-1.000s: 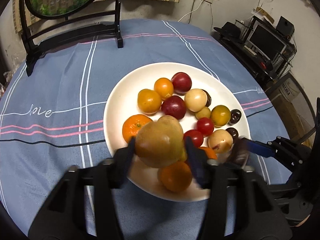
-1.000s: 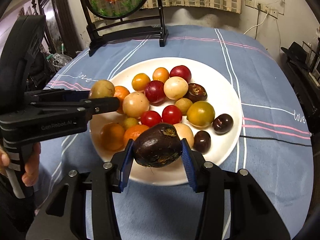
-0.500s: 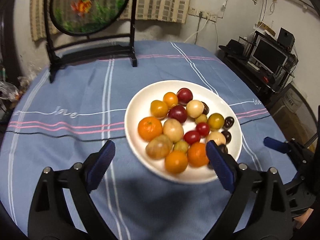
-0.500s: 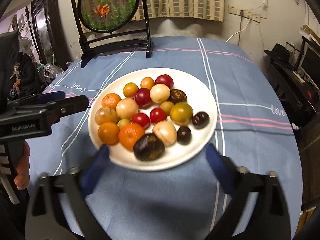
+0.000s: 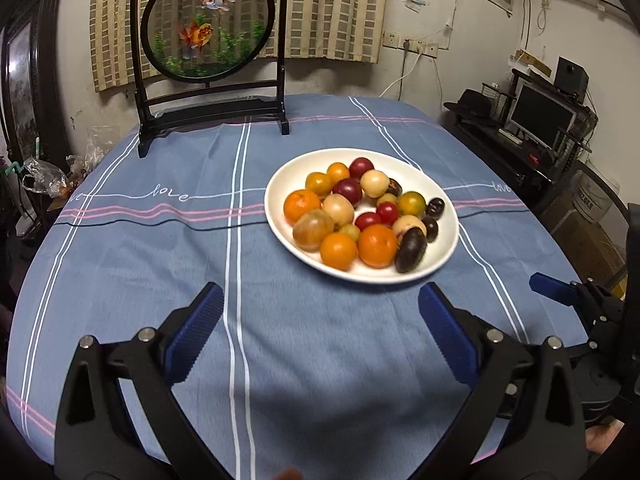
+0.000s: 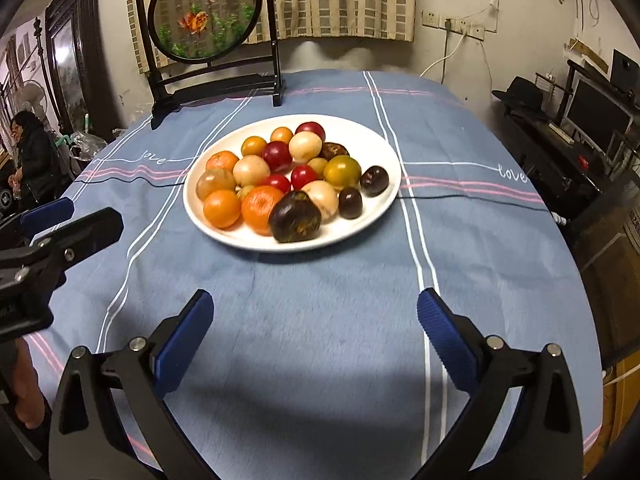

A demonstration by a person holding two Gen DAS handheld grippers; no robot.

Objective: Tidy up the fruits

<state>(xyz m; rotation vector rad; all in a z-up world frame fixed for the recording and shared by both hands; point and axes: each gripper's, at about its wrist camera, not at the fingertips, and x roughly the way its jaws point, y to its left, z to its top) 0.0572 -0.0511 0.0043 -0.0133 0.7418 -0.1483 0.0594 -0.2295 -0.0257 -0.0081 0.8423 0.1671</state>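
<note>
A white plate (image 5: 444,262) (image 6: 384,148) on the blue tablecloth holds several small fruits: oranges, red, yellow and dark ones. A dark purple fruit (image 5: 411,249) (image 6: 295,217) lies at the plate's near edge, and a brownish-yellow fruit (image 5: 313,229) (image 6: 216,183) lies at its left side. My left gripper (image 5: 320,338) is open and empty, well back from the plate over the cloth. My right gripper (image 6: 316,338) is open and empty too, also back from the plate. Each gripper shows at the edge of the other's view.
A black-framed round goldfish screen (image 5: 208,32) (image 6: 206,16) stands at the table's far side. The round table's edge (image 6: 576,264) drops off on the right, with a desk and monitor (image 5: 540,116) beyond. A person (image 6: 32,152) stands at the far left.
Both grippers let go of their fruits onto the plate, opened wide, and pulled back and up from the plate. The dark fruit and the brownish-yellow fruit now rest on the plate.
</note>
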